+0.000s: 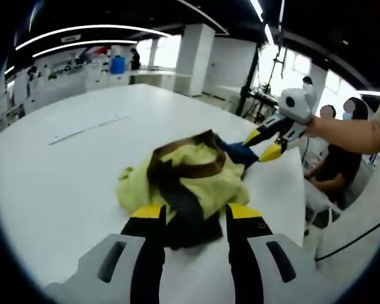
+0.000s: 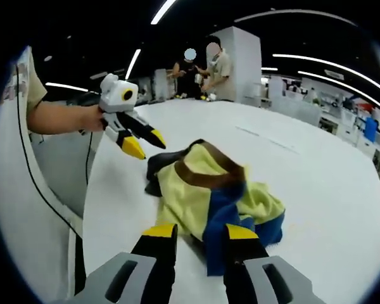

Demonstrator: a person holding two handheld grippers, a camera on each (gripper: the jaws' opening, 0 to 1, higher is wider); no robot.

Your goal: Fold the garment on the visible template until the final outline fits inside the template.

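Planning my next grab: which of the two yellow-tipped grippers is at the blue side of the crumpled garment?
The right gripper, jaws open beside the blue fabric. The left gripper is at the yellow-green garment's opposite, dark brown side.

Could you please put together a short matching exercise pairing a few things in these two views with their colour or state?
Things:
1. garment
2. table
3. left gripper
4. right gripper

Descriptions:
A. white, bears the cloth
B. crumpled, yellow-green with brown and blue
C. open, jaws at the blue edge
D. open, jaws at the dark brown edge

Pairs: 1-B, 2-A, 3-D, 4-C
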